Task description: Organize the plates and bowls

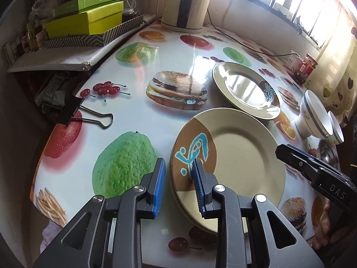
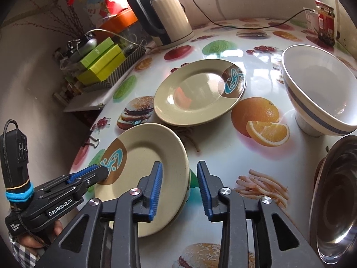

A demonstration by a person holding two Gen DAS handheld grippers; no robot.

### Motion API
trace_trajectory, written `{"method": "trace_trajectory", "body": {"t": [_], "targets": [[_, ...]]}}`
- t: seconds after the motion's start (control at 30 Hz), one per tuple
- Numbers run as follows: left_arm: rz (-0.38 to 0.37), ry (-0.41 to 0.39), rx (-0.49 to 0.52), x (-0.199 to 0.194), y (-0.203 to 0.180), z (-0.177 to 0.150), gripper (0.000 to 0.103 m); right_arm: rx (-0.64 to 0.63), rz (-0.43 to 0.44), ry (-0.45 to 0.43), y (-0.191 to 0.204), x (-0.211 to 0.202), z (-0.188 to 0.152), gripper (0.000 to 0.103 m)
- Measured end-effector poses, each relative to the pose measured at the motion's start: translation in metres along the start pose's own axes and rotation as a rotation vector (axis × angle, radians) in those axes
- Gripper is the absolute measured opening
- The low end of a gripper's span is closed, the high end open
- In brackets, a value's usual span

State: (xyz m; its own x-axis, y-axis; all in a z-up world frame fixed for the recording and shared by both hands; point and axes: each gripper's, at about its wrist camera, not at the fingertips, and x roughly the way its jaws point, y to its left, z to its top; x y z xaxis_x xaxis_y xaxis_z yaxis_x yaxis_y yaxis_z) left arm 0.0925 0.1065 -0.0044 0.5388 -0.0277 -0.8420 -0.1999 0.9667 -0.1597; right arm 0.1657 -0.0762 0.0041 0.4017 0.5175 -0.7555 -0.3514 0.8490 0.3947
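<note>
Fruit-print table [image 1: 125,102] (2 plates [image 1: 232,167] stacked).

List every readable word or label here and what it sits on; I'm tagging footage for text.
"GenRobot.AI": side of the left tool.
"DAS": body of the right tool; further letters are cut off.
Small white print on the left tool's base: too blurred.
Red jar label: too small.
Green boxes print: illegible.
Bowl side marking: unreadable.
</note>
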Motion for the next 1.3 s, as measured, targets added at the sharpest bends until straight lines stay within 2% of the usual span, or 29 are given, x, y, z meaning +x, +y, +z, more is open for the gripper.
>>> {"method": "trace_trajectory", "body": {"t": [0.17, 0.33, 0.5, 0.73, 1.0, 1.17, 1.3], "targets": [[0.024, -0.026, 0.015, -0.003, 0.001, 0.004, 0.027, -0.003, -0.018, -0.013, 0.0, -0.002, 0.002, 0.037], [0.048, -0.073, 0.042, -0.01, 0.0, 0.013, 0.028, -0.026, -0.056, -0.041, 0.004, -0.007, 0.005, 0.048], [0.049, -0.108, 0.064, -0.015, -0.002, 0.022, 0.035, -0.021, -0.076, -0.069, 0.005, -0.014, 0.012, 0.052], [0.011, -0.128, 0.084, -0.015, -0.004, 0.039, 0.043, -0.016, -0.116, -0.103, 0.008, -0.019, 0.021, 0.056], [-0.048, -0.11, 0.116, -0.005, -0.013, 0.063, 0.043, 0.02, -0.147, -0.113, 0.003, -0.014, 0.035, 0.059], [-0.11, -0.09, 0.082, 0.004, -0.012, 0.08, 0.043, 0.066, -0.163, -0.126, -0.009, -0.012, 0.044, 0.06], [-0.12, -0.087, 0.07, 0.011, -0.013, 0.09, 0.043, 0.084, -0.159, -0.123, -0.019, -0.008, 0.052, 0.06]]}}
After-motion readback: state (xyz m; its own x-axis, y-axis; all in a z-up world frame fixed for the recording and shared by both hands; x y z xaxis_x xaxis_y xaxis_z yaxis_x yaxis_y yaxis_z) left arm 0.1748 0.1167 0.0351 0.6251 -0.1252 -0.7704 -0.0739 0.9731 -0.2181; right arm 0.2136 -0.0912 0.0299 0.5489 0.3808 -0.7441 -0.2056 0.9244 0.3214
